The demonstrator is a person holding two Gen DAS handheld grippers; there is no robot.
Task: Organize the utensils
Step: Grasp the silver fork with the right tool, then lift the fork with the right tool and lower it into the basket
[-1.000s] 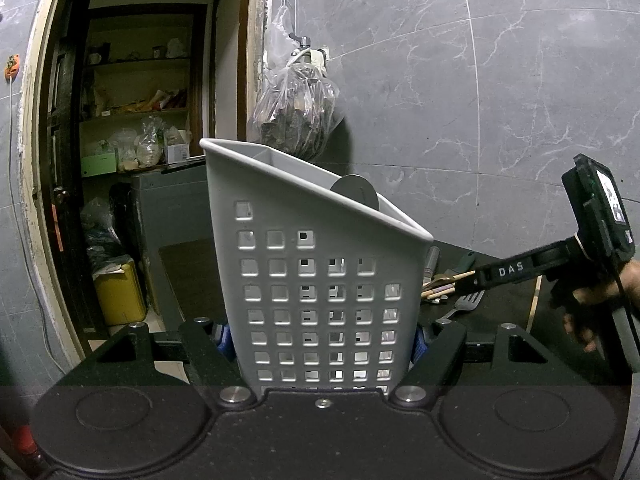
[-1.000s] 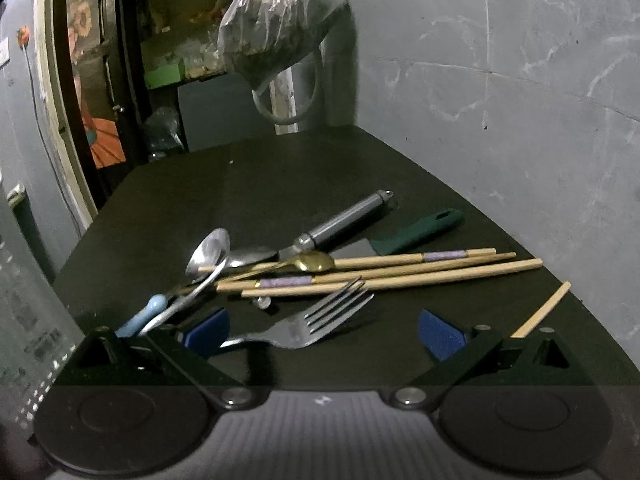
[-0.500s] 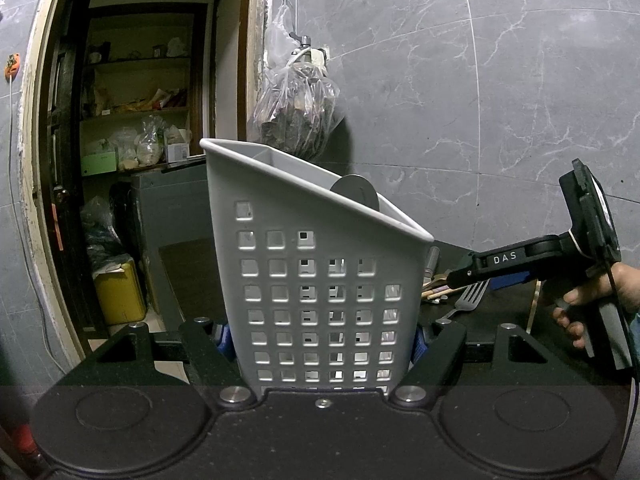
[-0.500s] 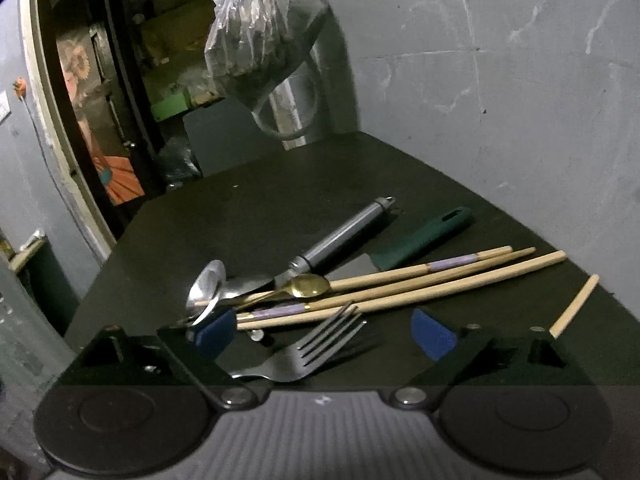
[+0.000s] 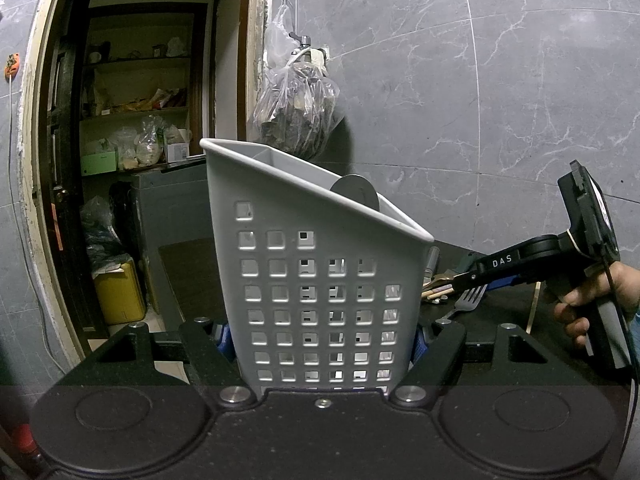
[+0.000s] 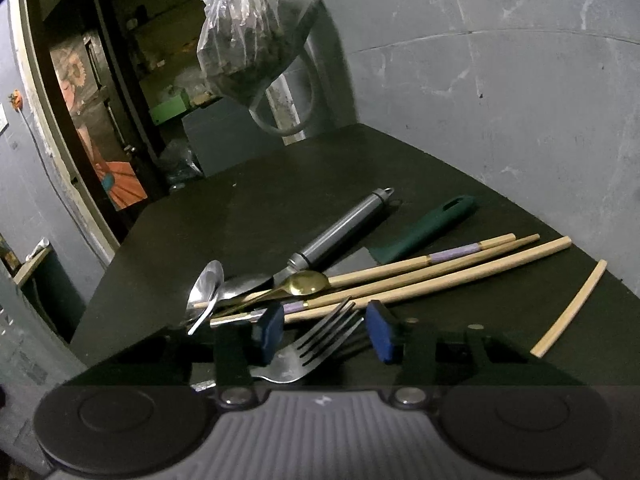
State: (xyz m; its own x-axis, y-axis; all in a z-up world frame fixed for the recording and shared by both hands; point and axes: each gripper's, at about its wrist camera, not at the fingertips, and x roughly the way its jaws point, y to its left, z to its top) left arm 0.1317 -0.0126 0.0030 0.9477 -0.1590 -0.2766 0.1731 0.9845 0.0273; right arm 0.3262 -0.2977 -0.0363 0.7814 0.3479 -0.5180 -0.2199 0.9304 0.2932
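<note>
My left gripper (image 5: 320, 340) is shut on the base of a grey perforated utensil holder (image 5: 320, 264), which stands tilted; a round metal disc (image 5: 354, 196) pokes out of its top. In the right wrist view my right gripper (image 6: 325, 332) hovers over a steel fork (image 6: 288, 368) on the dark table (image 6: 280, 184). Its jaws are closing with the fork's tines between the blue pads (image 6: 270, 330), and a gap still shows. Beyond lie silver spoons (image 6: 208, 284), a gold spoon (image 6: 308, 282), wooden chopsticks (image 6: 440, 264), a steel-handled tool (image 6: 340, 228) and a green-handled one (image 6: 424, 228).
A lone chopstick (image 6: 572, 308) lies apart at the right. A full plastic bag (image 6: 252, 32) hangs on the marble wall (image 6: 500, 100) behind the table. An open doorway (image 5: 132, 160) to a storeroom is at the left. A person's hand (image 5: 592, 300) grips the right tool.
The right gripper's jaws have narrowed around the fork, and the gripper has rolled and come a little closer over it. The left gripper and holder have not moved.
</note>
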